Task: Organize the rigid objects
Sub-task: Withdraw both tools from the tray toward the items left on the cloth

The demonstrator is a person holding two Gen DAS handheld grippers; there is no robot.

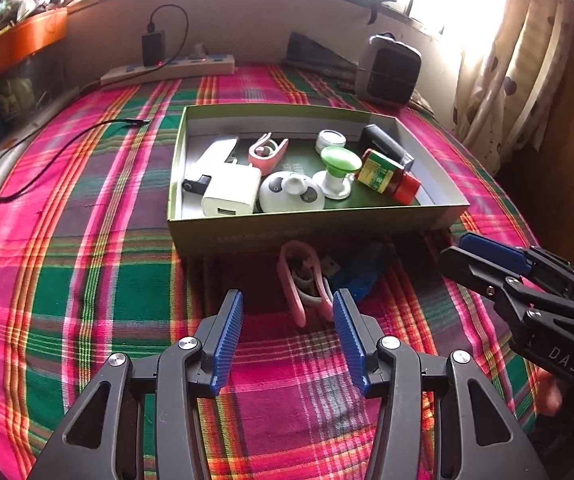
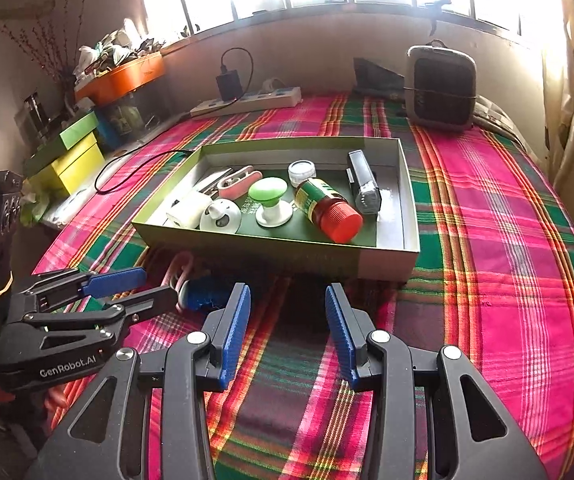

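Observation:
An open green box on the plaid bedspread holds a white charger, a panda-faced white disc, a green-topped knob, a red-capped bottle, a black block, a pink clip and a small white jar. In front of the box lie a second pink clip and a blue piece. My left gripper is open, with that clip's near end between its fingertips, close to the right pad. My right gripper is open and empty before the box.
A power strip with a black adapter and a grey heater stand along the far wall. A black cable trails across the cloth at left. Yellow and green boxes are stacked at the left edge, and a curtain hangs at right.

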